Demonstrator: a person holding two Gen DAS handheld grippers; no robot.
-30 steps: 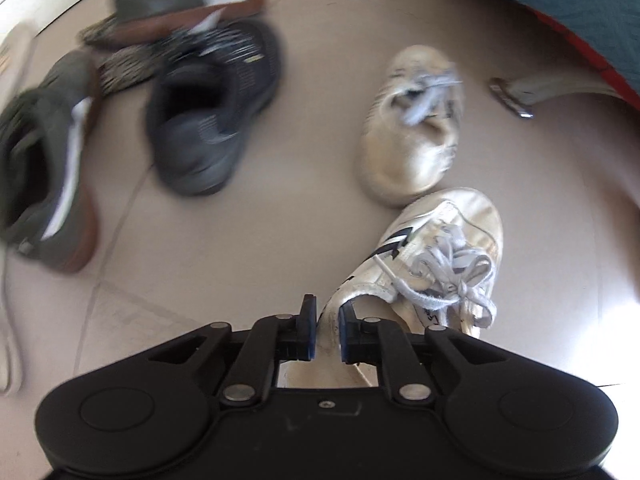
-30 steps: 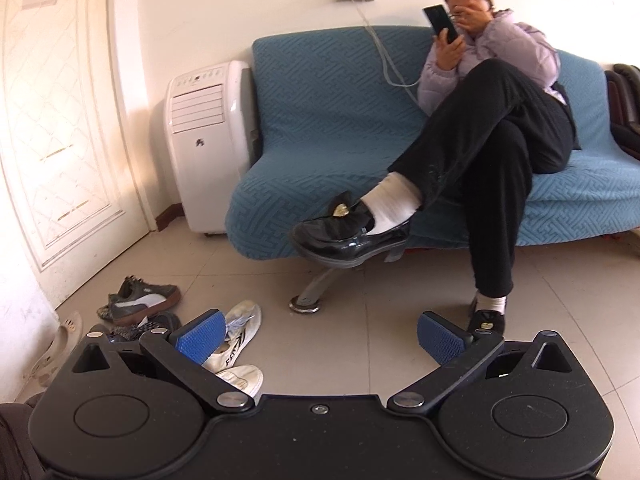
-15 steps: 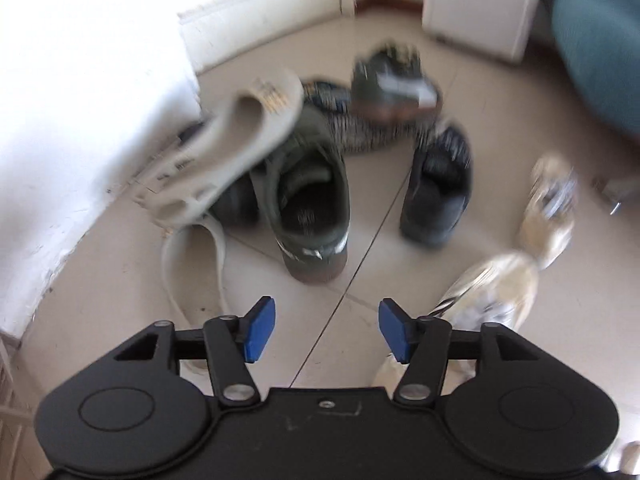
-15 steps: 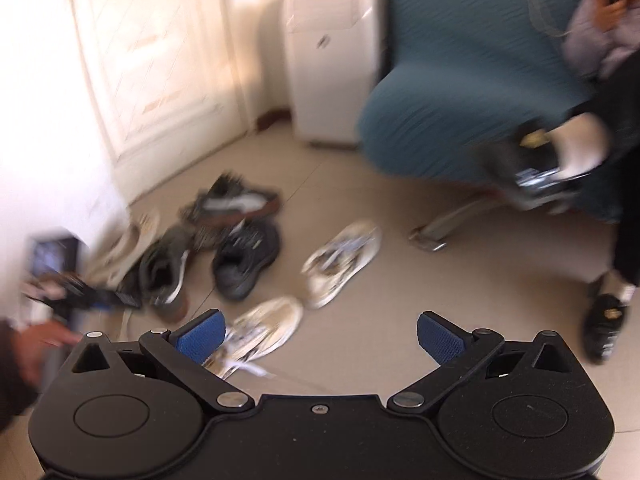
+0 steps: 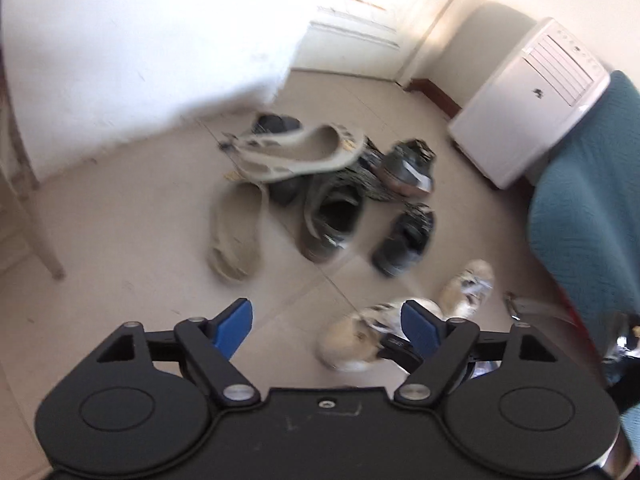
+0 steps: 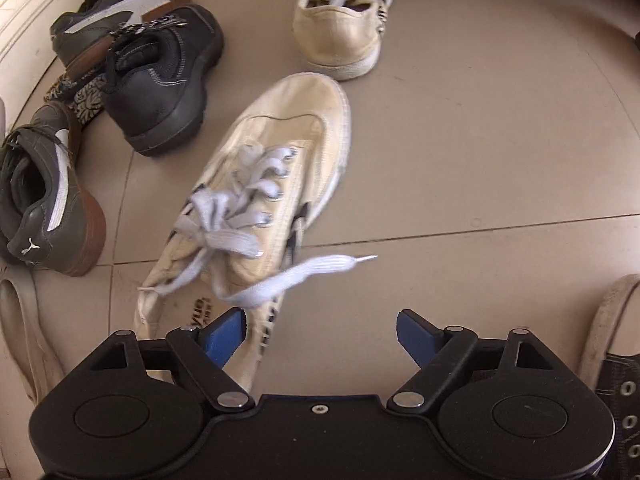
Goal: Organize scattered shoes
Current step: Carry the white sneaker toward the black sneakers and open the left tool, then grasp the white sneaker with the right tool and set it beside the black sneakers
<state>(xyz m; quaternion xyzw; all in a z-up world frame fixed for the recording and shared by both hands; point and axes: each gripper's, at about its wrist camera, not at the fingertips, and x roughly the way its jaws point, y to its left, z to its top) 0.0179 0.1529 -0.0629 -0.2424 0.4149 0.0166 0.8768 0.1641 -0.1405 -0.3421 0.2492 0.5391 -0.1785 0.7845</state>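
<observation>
- Cream canvas sneaker (image 6: 256,216), long and narrow with loose grey laces, lies on the glossy tile floor (image 6: 500,160); its heel sits at the left finger of the right gripper (image 6: 320,336), whose jaws, just closing, gape without pressing it.
- Its rounded canvas mate (image 6: 340,36) lies at 12 o'clock.
- Black padded leather shoe (image 6: 164,84) at 10 o'clock.
- Left gripper (image 5: 328,330), jaws just opening, hangs released over bare tile; nothing between.
</observation>
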